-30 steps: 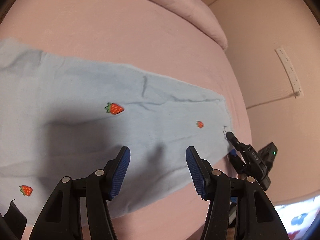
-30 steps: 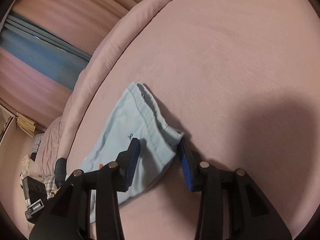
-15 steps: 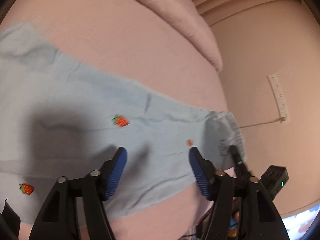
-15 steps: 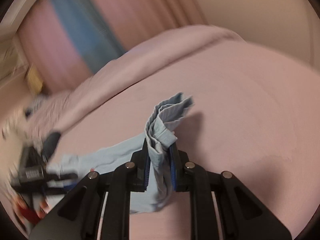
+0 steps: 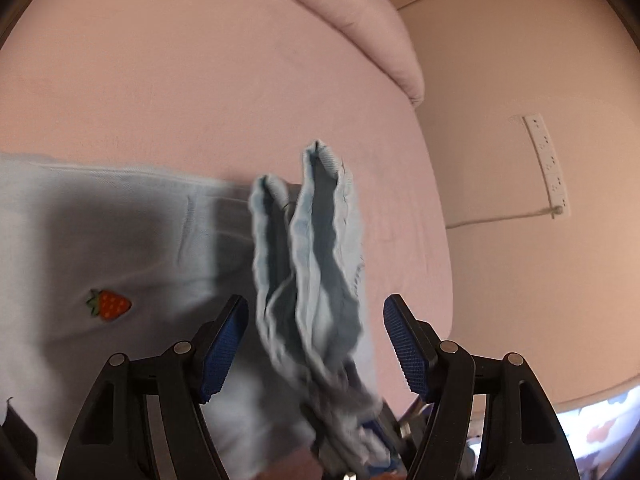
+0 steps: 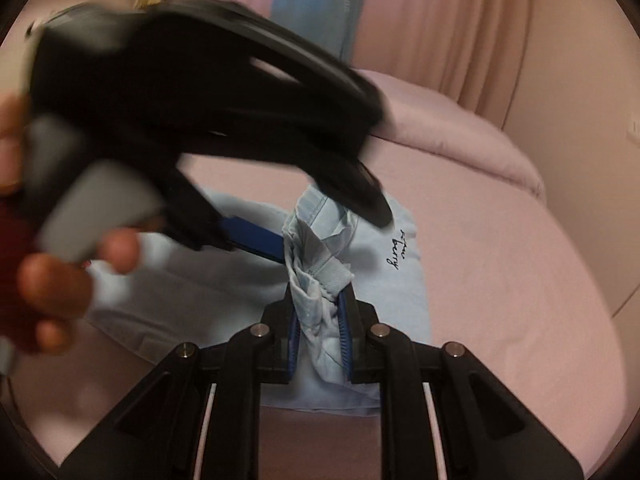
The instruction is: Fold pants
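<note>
Light blue pants [image 5: 132,240] with strawberry patches [image 5: 108,305] lie flat on the pink bed. My right gripper [image 6: 318,304] is shut on the bunched waistband [image 6: 320,276], holding it up off the sheet. In the left wrist view that raised waistband [image 5: 316,248] stands between the fingers of my open left gripper [image 5: 314,348]. There is a gap on each side, and the blue pads [image 5: 224,344] do not press it. In the right wrist view the left gripper [image 6: 320,224] is blurred and hangs just over the cloth, with a hand [image 6: 52,280] on its grip.
The pink sheet [image 5: 200,80] covers the bed, with a rolled pink duvet [image 5: 360,12] along its far side. The bed's edge [image 5: 448,280] runs on the right, beside a wall with a white power strip [image 5: 546,164]. Pink and blue curtains [image 6: 320,4] hang behind.
The right gripper shut on the waistband, rolled upright, lifted it and carried it over the pants. The left gripper's jaws widened and moved along the pants until the waistband stood between them.
</note>
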Demonstrator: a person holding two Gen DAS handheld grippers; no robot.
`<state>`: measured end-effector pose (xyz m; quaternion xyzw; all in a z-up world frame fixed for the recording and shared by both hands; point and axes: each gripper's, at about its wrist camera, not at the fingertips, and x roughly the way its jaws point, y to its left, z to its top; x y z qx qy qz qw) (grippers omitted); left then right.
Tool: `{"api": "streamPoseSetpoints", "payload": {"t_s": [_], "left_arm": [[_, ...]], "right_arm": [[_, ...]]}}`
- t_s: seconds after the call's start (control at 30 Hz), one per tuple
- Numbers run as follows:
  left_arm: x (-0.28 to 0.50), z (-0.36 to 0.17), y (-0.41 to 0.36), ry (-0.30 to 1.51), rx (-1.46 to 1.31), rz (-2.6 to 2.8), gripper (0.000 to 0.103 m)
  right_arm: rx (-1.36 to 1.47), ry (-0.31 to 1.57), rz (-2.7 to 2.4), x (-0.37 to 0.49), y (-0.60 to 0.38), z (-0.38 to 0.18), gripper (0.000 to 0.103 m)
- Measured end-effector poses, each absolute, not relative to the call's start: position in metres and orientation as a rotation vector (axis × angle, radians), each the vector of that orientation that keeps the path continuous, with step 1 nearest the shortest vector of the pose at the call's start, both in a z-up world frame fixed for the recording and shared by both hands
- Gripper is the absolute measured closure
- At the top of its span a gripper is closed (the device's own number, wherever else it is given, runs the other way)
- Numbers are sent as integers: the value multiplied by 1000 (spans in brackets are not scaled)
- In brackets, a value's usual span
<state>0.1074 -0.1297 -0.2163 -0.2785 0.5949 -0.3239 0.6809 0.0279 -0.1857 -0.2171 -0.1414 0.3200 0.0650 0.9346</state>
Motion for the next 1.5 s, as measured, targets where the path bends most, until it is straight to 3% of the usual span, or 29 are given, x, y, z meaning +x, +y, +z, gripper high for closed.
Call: {"api": "streamPoseSetpoints", "payload": {"t_s": [0.07,0.13,0.2,0.23,0.7,0.87,0.93,0.97,1.17,1.33,1.5], "left_arm": [[112,-221,-125,1341,-656,-729,37],[112,-219,-118,1326,-643,-736,71],[110,-213,-108,1305,-594,-732,87],[106,-209,-94,1292,-587,-725,90],[84,-193,49,1188,-507,-493,92],[84,-207,72,1213,-456,-372,91],[81,-210,81,1229,-472,-347,76],[77,-208,86,1220,-478,-339,75],[48,-174,115,1111,-388,-271,75],[26,-162,100,1072,-429,-412,74],[21,-179,37,1106,-391,-551,74]], "right_arm": [[-370,635,134,25,-178,-219,86],[-435,621,139,22,-170,-221,86],[-490,605,145,21,-162,-221,86],[-526,591,152,19,-156,-220,86],[-675,486,428,11,-60,-219,84],[-714,537,519,12,-41,-233,78],[-697,572,568,9,-42,-234,73],[-680,575,595,7,-43,-228,72],[-323,655,757,8,-115,-177,71],[-178,705,474,54,-198,-163,70],[-30,766,419,87,-237,-166,82]]}}
